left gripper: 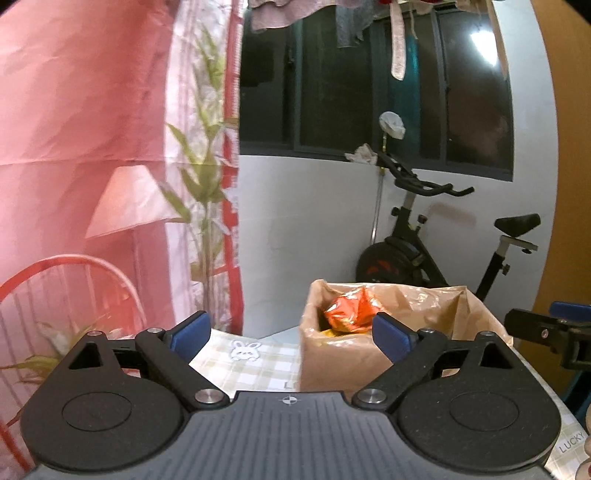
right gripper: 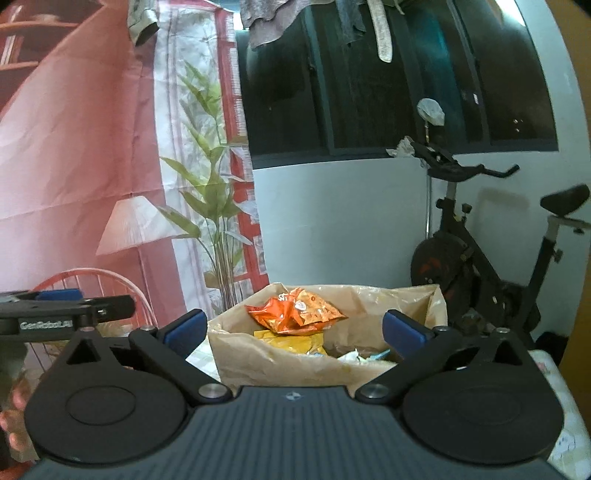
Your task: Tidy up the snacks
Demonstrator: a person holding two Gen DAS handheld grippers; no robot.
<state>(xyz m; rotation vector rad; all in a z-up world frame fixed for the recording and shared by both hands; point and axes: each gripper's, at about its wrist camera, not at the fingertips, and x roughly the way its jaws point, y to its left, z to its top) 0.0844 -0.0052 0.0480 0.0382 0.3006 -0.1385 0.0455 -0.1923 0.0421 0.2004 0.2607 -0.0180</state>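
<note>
A brown cardboard box (left gripper: 332, 363) (right gripper: 280, 363) lined with brown paper stands on the checked tablecloth (left gripper: 258, 365). An orange snack bag (left gripper: 351, 308) (right gripper: 295, 310) lies on top of its contents, and under it the right wrist view shows a yellow packet (right gripper: 295, 343) and some pale wrappers (right gripper: 354, 355). My left gripper (left gripper: 291, 332) is open and empty, held back from the box's near left side. My right gripper (right gripper: 295, 330) is also open and empty, in front of the box. Each gripper shows at the edge of the other's view.
Behind the table an exercise bike (left gripper: 424, 236) (right gripper: 480, 251) stands against a white wall under a dark window. A printed pink backdrop (left gripper: 92, 147) with a lamp and plant hangs at the left. Clothes (right gripper: 273, 22) hang overhead. A hand (right gripper: 14, 413) is at the left edge.
</note>
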